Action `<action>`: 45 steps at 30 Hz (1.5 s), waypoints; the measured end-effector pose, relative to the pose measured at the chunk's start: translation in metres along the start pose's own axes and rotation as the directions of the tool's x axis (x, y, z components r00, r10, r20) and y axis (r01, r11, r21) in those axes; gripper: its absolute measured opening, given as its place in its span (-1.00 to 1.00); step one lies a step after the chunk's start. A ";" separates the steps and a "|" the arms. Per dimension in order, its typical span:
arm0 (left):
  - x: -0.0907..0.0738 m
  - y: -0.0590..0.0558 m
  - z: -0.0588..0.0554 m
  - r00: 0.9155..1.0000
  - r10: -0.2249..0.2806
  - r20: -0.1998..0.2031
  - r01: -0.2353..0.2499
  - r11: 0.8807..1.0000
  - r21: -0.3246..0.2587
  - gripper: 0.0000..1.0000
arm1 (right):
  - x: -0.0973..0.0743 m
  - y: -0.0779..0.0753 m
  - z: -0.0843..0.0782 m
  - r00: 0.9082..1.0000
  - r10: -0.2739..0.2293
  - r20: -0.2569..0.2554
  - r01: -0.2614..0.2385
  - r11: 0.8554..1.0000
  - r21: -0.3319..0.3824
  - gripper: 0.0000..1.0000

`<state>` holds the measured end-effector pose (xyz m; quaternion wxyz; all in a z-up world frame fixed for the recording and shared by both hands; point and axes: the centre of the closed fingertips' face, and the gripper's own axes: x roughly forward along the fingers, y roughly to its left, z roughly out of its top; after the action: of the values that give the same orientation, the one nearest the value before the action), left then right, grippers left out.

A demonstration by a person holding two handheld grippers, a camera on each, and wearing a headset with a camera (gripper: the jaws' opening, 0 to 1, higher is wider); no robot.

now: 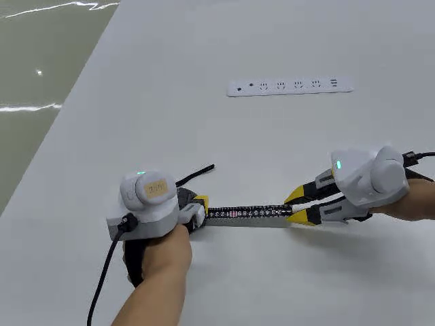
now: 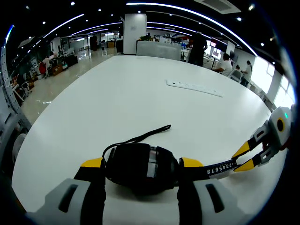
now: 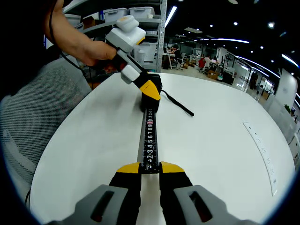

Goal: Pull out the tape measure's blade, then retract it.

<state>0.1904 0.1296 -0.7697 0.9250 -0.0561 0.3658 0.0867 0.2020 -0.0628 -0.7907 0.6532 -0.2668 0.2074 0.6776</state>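
My left gripper [image 1: 196, 208] clamps the tape measure case [image 2: 140, 168] at 7 o'clock. My right gripper [image 3: 150, 167], at 3, pinches the tip of the partly drawn blade [image 3: 150, 136]. If that pinch slips, the blade whips back. The table [image 1: 204, 136] lies open toward 3, its edge runs at 10, and the power strip [image 1: 290, 86] sits far off at 1.

**Where the cameras look**

The head view looks down steeply on the white tabletop [image 1: 204, 136]. Both gripper views sit low, facing each other along the black numbered tape blade [image 1: 248, 212]; all share the flat white power strip [image 1: 290, 86].
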 end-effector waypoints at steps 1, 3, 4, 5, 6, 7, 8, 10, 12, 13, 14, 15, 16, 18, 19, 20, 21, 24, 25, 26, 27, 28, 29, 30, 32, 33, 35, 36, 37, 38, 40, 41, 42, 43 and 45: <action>0.000 0.000 0.000 1.000 0.000 -0.002 0.000 1.000 0.003 0.15 | 0.000 0.000 0.000 1.000 0.001 0.000 -0.001 1.000 -0.001 -0.72; -0.001 0.000 0.000 1.000 0.001 -0.004 -0.001 1.000 0.001 0.15 | 0.001 0.000 0.001 1.000 0.003 0.000 -0.003 1.000 -0.002 -0.72; -0.002 0.000 0.000 1.000 0.001 -0.004 -0.001 1.000 -0.001 0.15 | 0.001 0.000 0.001 1.000 0.004 0.000 -0.004 1.000 -0.003 -0.72; -0.002 0.000 0.001 1.000 0.000 -0.004 0.000 1.000 -0.002 0.15 | 0.002 -0.001 0.001 1.000 0.004 0.000 -0.004 1.000 -0.003 -0.72; -0.001 0.000 0.001 1.000 -0.001 -0.004 0.001 1.000 -0.002 0.15 | 0.002 -0.001 0.001 1.000 0.005 0.000 -0.005 1.000 -0.003 -0.72; -0.001 0.001 0.001 1.000 -0.001 -0.003 0.001 1.000 -0.003 0.15 | 0.003 -0.002 0.001 1.000 0.006 0.000 -0.006 1.000 -0.005 -0.72; -0.001 0.001 0.001 1.000 -0.001 -0.004 0.001 1.000 -0.003 0.15 | 0.004 -0.002 0.001 1.000 0.006 0.000 -0.006 1.000 -0.005 -0.72; 0.000 0.002 0.001 1.000 -0.001 -0.005 0.001 1.000 -0.001 0.15 | 0.004 -0.001 0.002 1.000 0.007 0.002 -0.007 1.000 -0.007 -0.72; 0.000 0.002 0.001 1.000 -0.002 -0.006 0.002 1.000 0.002 0.15 | 0.005 -0.001 0.004 1.000 0.009 0.003 -0.009 1.000 -0.008 -0.72; 0.000 0.002 0.001 1.000 -0.002 -0.008 0.002 1.000 0.003 0.15 | 0.006 -0.001 0.005 1.000 0.007 0.006 -0.007 1.000 -0.010 -0.72; 0.000 0.002 0.001 1.000 -0.003 -0.008 0.003 1.000 0.004 0.15 | 0.007 -0.001 0.005 1.000 0.007 0.006 -0.007 1.000 -0.009 -0.72; 0.000 0.003 0.001 1.000 -0.002 -0.005 0.002 1.000 0.003 0.15 | 0.007 -0.001 0.005 1.000 0.007 0.005 -0.007 1.000 -0.009 -0.72; 0.000 0.003 0.001 1.000 -0.004 -0.005 0.004 1.000 -0.001 0.15 | 0.007 -0.001 0.006 1.000 0.007 0.006 -0.007 1.000 -0.011 -0.72; 0.000 0.004 0.001 1.000 -0.004 -0.008 0.004 1.000 -0.005 0.15 | 0.007 -0.001 0.007 1.000 0.007 0.008 -0.007 1.000 -0.010 -0.72; 0.001 0.004 0.001 1.000 -0.003 -0.008 0.003 1.000 -0.006 0.15 | 0.008 -0.002 0.007 1.000 0.007 0.008 -0.007 1.000 -0.011 -0.72; 0.001 0.005 0.001 1.000 -0.003 -0.008 0.003 1.000 -0.007 0.15 | 0.008 -0.002 0.007 1.000 0.008 0.007 -0.008 1.000 -0.012 -0.72; 0.001 0.005 0.002 1.000 -0.003 -0.007 0.003 1.000 -0.008 0.15 | 0.009 -0.002 0.007 1.000 0.008 0.007 -0.008 1.000 -0.012 -0.72; 0.001 0.006 0.002 1.000 -0.004 -0.006 0.004 1.000 -0.012 0.15 | 0.009 -0.002 0.010 1.000 0.009 0.009 -0.009 1.000 -0.013 -0.72; 0.001 0.005 0.002 1.000 -0.004 -0.007 0.004 1.000 -0.012 0.15 | 0.010 -0.003 0.009 1.000 0.009 0.009 -0.009 1.000 -0.015 -0.72; 0.001 0.005 0.002 1.000 -0.005 -0.008 0.005 1.000 -0.012 0.15 | 0.010 -0.003 0.009 1.000 0.009 0.009 -0.009 1.000 -0.015 -0.72; 0.001 0.005 0.002 1.000 -0.005 -0.007 0.005 1.000 -0.015 0.15 | 0.010 -0.001 0.012 1.000 0.009 0.009 -0.009 1.000 -0.016 -0.72; 0.001 0.006 0.002 1.000 -0.006 -0.006 0.006 1.000 -0.018 0.15 | 0.010 -0.001 0.012 1.000 0.009 0.010 -0.009 1.000 -0.016 -0.72; 0.001 0.005 0.002 1.000 -0.008 -0.008 0.007 1.000 -0.018 0.15 | 0.011 -0.001 0.012 1.000 0.009 0.011 -0.009 1.000 -0.016 -0.72; 0.001 0.005 0.002 1.000 -0.008 -0.008 0.008 1.000 -0.019 0.15 | 0.011 -0.001 0.012 1.000 0.009 0.011 -0.009 1.000 -0.016 -0.72; 0.000 0.005 0.002 1.000 -0.008 -0.009 0.008 1.000 -0.021 0.15 | 0.011 -0.001 0.013 1.000 0.009 0.011 -0.009 1.000 -0.016 -0.72; 0.000 0.005 0.002 1.000 -0.008 -0.009 0.008 1.000 -0.022 0.15 | 0.012 -0.001 0.014 1.000 0.009 0.012 -0.009 1.000 -0.016 -0.72; 0.000 0.005 0.002 1.000 -0.009 -0.008 0.009 1.000 -0.024 0.15 | 0.013 -0.002 0.013 1.000 0.009 0.012 -0.009 1.000 -0.016 -0.72; 0.000 0.006 0.002 1.000 -0.010 -0.008 0.010 1.000 -0.024 0.15 | 0.013 -0.002 0.013 1.000 0.010 0.012 -0.010 1.000 -0.017 -0.72; 0.001 0.006 0.003 1.000 -0.011 -0.007 0.010 1.000 -0.024 0.15 | 0.014 -0.002 0.013 1.000 0.011 0.012 -0.010 1.000 -0.018 -0.72; 0.001 0.006 0.003 1.000 -0.011 -0.008 0.011 1.000 -0.025 0.15 | 0.014 -0.002 0.013 1.000 0.011 0.012 -0.011 1.000 -0.018 -0.72; 0.000 0.006 0.003 1.000 -0.012 -0.009 0.012 1.000 -0.028 0.15 | 0.015 -0.002 0.014 1.000 0.011 0.012 -0.011 1.000 -0.019 -0.72; 0.000 0.006 0.003 1.000 -0.012 -0.009 0.012 0.999 -0.030 0.15 | 0.015 -0.002 0.014 1.000 0.011 0.012 -0.011 1.000 -0.020 -0.72; 0.001 0.006 0.003 1.000 -0.013 -0.009 0.012 0.999 -0.032 0.15 | 0.016 -0.002 0.014 1.000 0.012 0.012 -0.011 1.000 -0.020 -0.72; 0.000 0.006 0.003 1.000 -0.013 -0.009 0.013 0.999 -0.032 0.15 | 0.016 -0.002 0.015 1.000 0.012 0.013 -0.012 1.000 -0.020 -0.72; 0.000 0.006 0.003 1.000 -0.014 -0.008 0.013 0.999 -0.034 0.15 | 0.017 -0.002 0.016 1.000 0.013 0.013 -0.012 1.000 -0.023 -0.72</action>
<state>0.1907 0.1355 -0.7679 0.9228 -0.0748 0.3678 0.0866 0.2027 -0.0396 -0.7890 0.6472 -0.2684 0.1972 0.6857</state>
